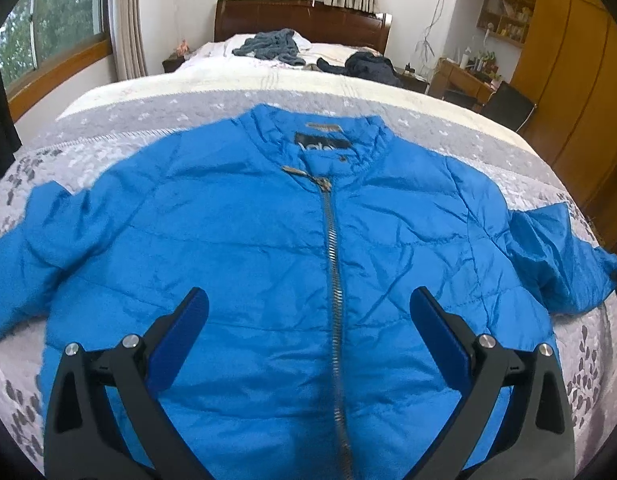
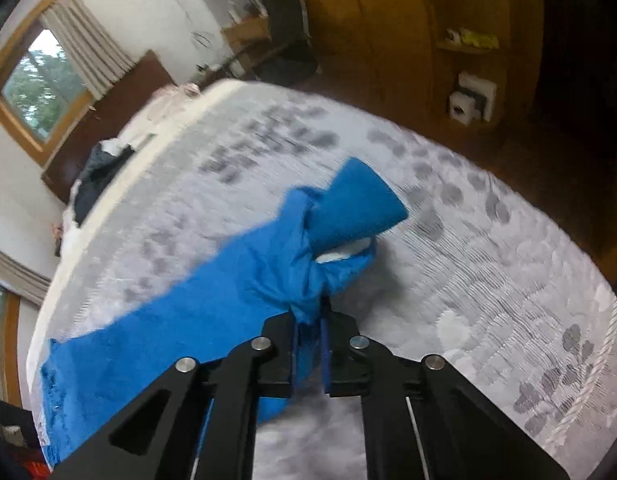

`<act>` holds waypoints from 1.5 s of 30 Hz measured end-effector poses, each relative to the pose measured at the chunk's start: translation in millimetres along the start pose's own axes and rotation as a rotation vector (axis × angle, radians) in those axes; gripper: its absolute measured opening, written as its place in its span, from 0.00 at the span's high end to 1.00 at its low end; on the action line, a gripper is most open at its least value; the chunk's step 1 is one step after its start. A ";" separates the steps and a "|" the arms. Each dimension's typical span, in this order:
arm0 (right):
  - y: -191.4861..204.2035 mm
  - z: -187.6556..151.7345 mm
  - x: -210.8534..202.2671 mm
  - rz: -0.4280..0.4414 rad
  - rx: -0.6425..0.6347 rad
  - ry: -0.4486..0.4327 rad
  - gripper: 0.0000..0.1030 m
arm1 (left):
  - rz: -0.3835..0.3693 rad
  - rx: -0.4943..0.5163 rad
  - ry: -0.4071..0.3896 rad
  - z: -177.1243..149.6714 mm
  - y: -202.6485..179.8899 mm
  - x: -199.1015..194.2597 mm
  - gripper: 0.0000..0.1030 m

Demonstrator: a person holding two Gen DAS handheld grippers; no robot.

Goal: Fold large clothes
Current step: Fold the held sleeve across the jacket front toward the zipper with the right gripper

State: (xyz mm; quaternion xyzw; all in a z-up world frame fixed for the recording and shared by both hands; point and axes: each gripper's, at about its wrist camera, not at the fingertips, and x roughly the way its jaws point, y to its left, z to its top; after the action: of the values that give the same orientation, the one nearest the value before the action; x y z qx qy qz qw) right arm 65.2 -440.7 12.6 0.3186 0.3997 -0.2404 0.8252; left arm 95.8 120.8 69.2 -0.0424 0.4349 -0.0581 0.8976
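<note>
A bright blue zip-up jacket (image 1: pixel 244 240) lies face up on the bed, collar toward the headboard and zipper closed down the middle. My left gripper (image 1: pixel 308 304) hovers open above its lower front, one blue pad on each side of the zipper. One jacket sleeve (image 1: pixel 556 256) is bunched at the right. In the right wrist view my right gripper (image 2: pixel 310 316) is shut on the crumpled blue sleeve (image 2: pixel 268 264), whose ribbed cuff (image 2: pixel 356 204) sticks out beyond the fingertips above the quilt. That view is blurred.
The bed has a grey-and-white leaf-patterned quilt (image 1: pixel 68 160). Grey clothes (image 1: pixel 272 46) and dark clothes (image 1: pixel 372 64) lie near the wooden headboard. A desk and chair (image 1: pixel 504 100) and wooden wardrobes stand to the right. The bed edge and wooden floor (image 2: pixel 548 168) lie beyond the sleeve.
</note>
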 end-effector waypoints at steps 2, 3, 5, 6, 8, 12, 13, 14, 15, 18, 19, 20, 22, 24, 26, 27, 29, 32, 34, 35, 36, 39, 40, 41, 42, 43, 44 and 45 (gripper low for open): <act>21.6 -0.1 -15.9 0.030 -0.045 -0.032 0.93 | 0.006 -0.003 -0.009 0.2 5.7 -5.6 0.03; 37.5 -2.1 -25.6 0.052 -0.076 -0.047 0.94 | 0.009 -0.006 -0.013 0.2 9.7 -8.3 0.03; 68.2 -7.2 -41.2 0.104 -0.135 -0.065 0.94 | 0.017 -0.013 -0.019 -0.5 17.4 -12.6 0.03; 80.5 -9.7 -46.3 0.124 -0.156 -0.070 0.94 | 0.019 -0.016 -0.020 -0.9 20.9 -13.3 0.03; 117.8 -20.9 -58.4 0.176 -0.229 -0.079 0.94 | 0.024 -0.027 -0.021 -1.9 28.5 -14.8 0.03; 184.6 -51.1 -74.3 0.282 -0.361 -0.071 0.94 | 0.030 -0.052 -0.026 -4.0 43.1 -19.3 0.03; 200.2 -59.2 -76.0 0.305 -0.393 -0.064 0.94 | 0.031 -0.057 -0.027 -4.3 46.1 -20.4 0.03; 221.2 -71.5 -78.6 0.335 -0.438 -0.056 0.94 | 0.032 -0.061 -0.029 -4.8 49.4 -21.7 0.03; 235.3 -81.1 -80.0 0.355 -0.468 -0.051 0.94 | 0.033 -0.063 -0.030 -4.8 51.6 -22.1 0.03; 280.0 -114.5 -81.7 0.412 -0.561 -0.022 0.94 | 0.038 -0.071 -0.034 -5.1 58.9 -24.6 0.03; 293.1 -125.5 -81.1 0.426 -0.589 -0.011 0.94 | 0.037 -0.073 -0.034 -5.0 60.6 -25.2 0.03; 305.8 -137.4 -80.1 0.438 -0.617 0.000 0.94 | 0.036 -0.076 -0.033 -5.2 62.6 -25.7 0.03; 324.1 -156.9 -77.5 0.453 -0.659 0.020 0.94 | 0.036 -0.077 -0.035 -5.6 66.4 -26.6 0.03; 342.9 -177.3 -70.9 0.471 -0.700 0.054 0.94 | 0.038 -0.079 -0.037 -5.4 70.0 -27.2 0.03; 359.5 -202.0 -64.6 0.485 -0.741 0.090 0.94 | 0.034 -0.088 -0.036 -4.9 74.4 -26.9 0.03; 365.7 -214.4 -62.7 0.490 -0.759 0.108 0.94 | 0.033 -0.093 -0.035 -4.7 76.0 -26.7 0.03; 372.1 -231.6 -56.1 0.493 -0.788 0.140 0.94 | 0.031 -0.105 -0.033 -4.3 79.6 -25.8 0.03; 382.3 -262.8 -40.7 0.489 -0.839 0.195 0.95 | 0.021 -0.122 -0.024 -3.1 84.2 -24.1 0.03; 387.7 -280.3 -31.8 0.477 -0.871 0.216 0.95 | 0.012 -0.131 -0.017 -2.4 85.9 -22.8 0.03; 389.0 -289.8 -28.0 0.469 -0.886 0.225 0.95 | 0.008 -0.133 -0.014 -1.9 86.1 -22.5 0.03; 389.5 -294.6 -25.9 0.465 -0.895 0.232 0.95 | -0.001 -0.133 -0.009 -0.9 85.8 -21.7 0.03; 387.5 -306.9 -15.1 0.444 -0.934 0.277 0.91 | -0.029 -0.133 0.009 1.0 82.8 -18.3 0.03; 385.1 -310.6 -14.4 0.441 -0.946 0.284 0.90 | -0.040 -0.134 0.017 1.8 81.1 -16.6 0.03; 382.2 -313.4 -15.0 0.438 -0.961 0.292 0.90 | -0.053 -0.135 0.027 3.2 79.0 -14.3 0.03; 382.5 -313.3 -15.5 0.439 -0.967 0.299 0.90 | -0.066 -0.137 0.038 4.4 77.0 -12.0 0.03; 379.3 -312.0 -17.9 0.446 -0.967 0.309 0.89 | -0.079 -0.139 0.048 5.7 75.3 -9.7 0.03; 373.6 -309.4 -23.5 0.461 -0.963 0.327 0.88 | -0.094 -0.142 0.060 7.3 72.6 -7.3 0.03; 371.9 -305.9 -26.5 0.477 -0.957 0.337 0.86 | -0.102 -0.143 0.068 7.7 70.4 -4.9 0.03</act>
State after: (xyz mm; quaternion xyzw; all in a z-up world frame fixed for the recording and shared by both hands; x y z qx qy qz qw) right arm 137.6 36.1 12.2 0.0244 0.5075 0.2153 0.8339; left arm 103.7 191.4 68.8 -0.1262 0.4655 -0.0739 0.8729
